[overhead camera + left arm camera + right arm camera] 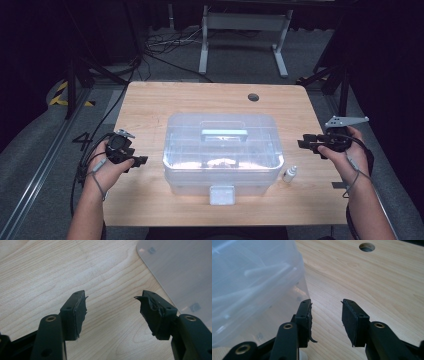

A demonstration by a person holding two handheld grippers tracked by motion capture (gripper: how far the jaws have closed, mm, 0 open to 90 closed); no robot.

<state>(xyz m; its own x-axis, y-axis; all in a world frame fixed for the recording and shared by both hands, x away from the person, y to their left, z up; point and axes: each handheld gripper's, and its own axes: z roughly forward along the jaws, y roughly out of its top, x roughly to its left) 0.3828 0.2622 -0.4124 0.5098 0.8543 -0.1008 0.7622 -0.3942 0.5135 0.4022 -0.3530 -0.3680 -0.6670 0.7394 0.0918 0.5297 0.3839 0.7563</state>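
The clear plastic box [223, 150] sits mid-surface [150, 107], lid latched, bare wood on both flanks. A small white bottle [289, 174] stands just beside its right edge. Left hand-held gripper [140, 161] and right hand-held gripper [303, 142] flank it, jaws apart, empty.

Storage box [222, 150]: on the table [150, 105], at its middle. Small bottle [289, 174]: upright on the table, just beside the box's near right corner, apart from it. Round hole [253, 97]: in the tabletop, behind the box, toward the far right. Left gripper [134, 161]: left of the box, over the table. Right gripper [306, 143]: right of the box, behind the bottle.
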